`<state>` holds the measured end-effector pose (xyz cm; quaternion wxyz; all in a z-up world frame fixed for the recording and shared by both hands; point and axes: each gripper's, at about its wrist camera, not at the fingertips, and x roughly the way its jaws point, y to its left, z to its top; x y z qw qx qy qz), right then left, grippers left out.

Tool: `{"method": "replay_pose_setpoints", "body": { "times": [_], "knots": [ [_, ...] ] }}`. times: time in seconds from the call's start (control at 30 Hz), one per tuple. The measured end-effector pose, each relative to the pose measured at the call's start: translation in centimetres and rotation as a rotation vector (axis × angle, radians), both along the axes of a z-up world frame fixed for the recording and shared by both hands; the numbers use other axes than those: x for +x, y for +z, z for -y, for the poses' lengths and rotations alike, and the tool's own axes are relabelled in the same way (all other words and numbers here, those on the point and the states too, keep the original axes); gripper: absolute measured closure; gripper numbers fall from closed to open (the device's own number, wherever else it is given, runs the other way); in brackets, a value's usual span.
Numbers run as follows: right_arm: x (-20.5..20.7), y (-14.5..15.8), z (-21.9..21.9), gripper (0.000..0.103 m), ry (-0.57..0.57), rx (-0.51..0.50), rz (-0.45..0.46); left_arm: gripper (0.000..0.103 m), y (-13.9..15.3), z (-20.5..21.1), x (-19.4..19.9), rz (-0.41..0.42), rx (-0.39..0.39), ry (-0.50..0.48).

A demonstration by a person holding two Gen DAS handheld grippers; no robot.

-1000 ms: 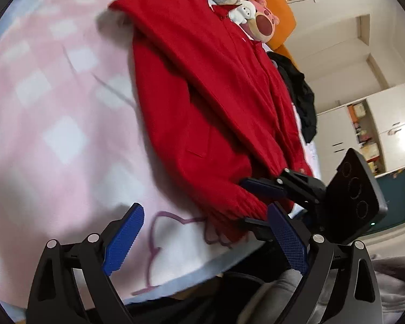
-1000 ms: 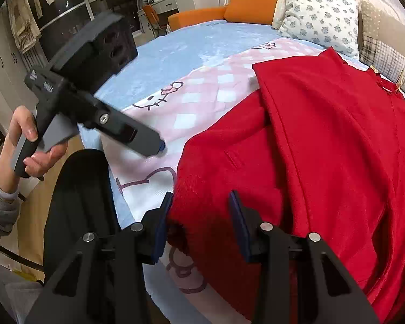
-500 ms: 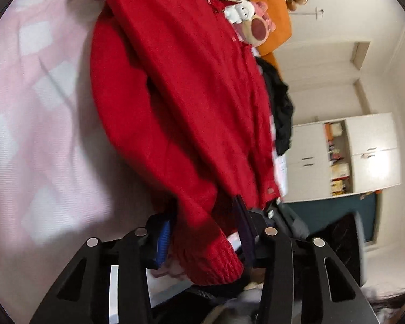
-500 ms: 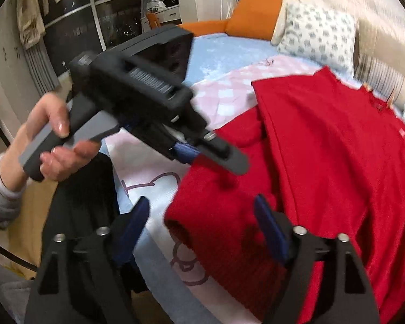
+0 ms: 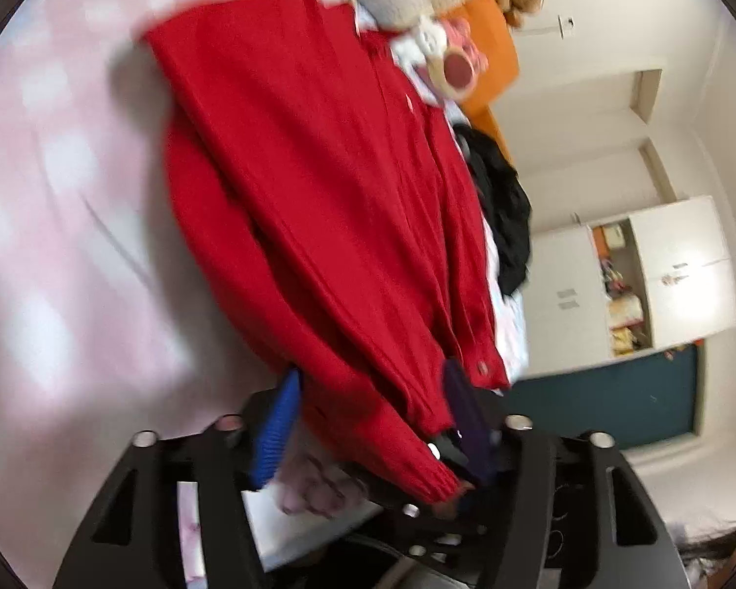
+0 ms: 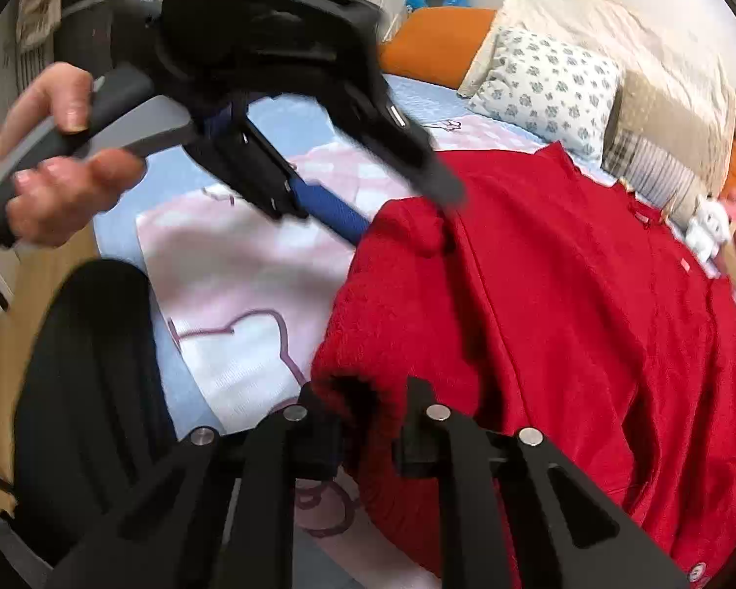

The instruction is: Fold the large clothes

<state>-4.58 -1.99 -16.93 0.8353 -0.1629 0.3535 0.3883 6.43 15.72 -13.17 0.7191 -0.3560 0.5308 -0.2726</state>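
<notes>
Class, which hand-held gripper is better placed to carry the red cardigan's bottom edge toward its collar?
Right, probably: the right hand-held gripper is clamped on the red cardigan at its hem corner. The left hand-held gripper stands wider around the cloth, so its grip is uncertain.
</notes>
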Motion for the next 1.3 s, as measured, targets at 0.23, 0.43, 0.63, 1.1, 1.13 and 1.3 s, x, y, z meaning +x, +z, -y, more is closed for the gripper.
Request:
{"method": "replay_pose_setpoints", "body": {
  "times": [0.23,0.43,0.63,1.1,1.13,1.3],
  "knots": [
    [3.1,2.5,4.8,0.089,-0.059,0.154,-0.086,0.015,6.5,-4.4,9.4,0.161,0.262,0.070],
    [3.4,2.1,4.8,0.089,-0.005,0.194,-0.147,0.015,6.2,-2.0,22.9,0.167,0.430,-0.031],
    [4.2,1.0,4.8,0.089,0.024,0.231,-0.203,0.029,1.2,1.0,33.3,0.073,0.399,-0.087],
    [4.7,1.0,4.9,0.089,0.052,0.261,-0.209,0.037,-2.7,2.8,37.2,-0.002,0.638,-0.090],
    [4.8,1.0,5.0,0.089,0.050,0.263,-0.208,0.041,-2.8,3.0,37.3,-0.004,0.643,-0.091],
    [4.4,1.4,5.5,0.089,0.038,0.276,-0.185,0.083,-1.8,3.7,37.4,-0.019,0.740,-0.088]
  ]
}}
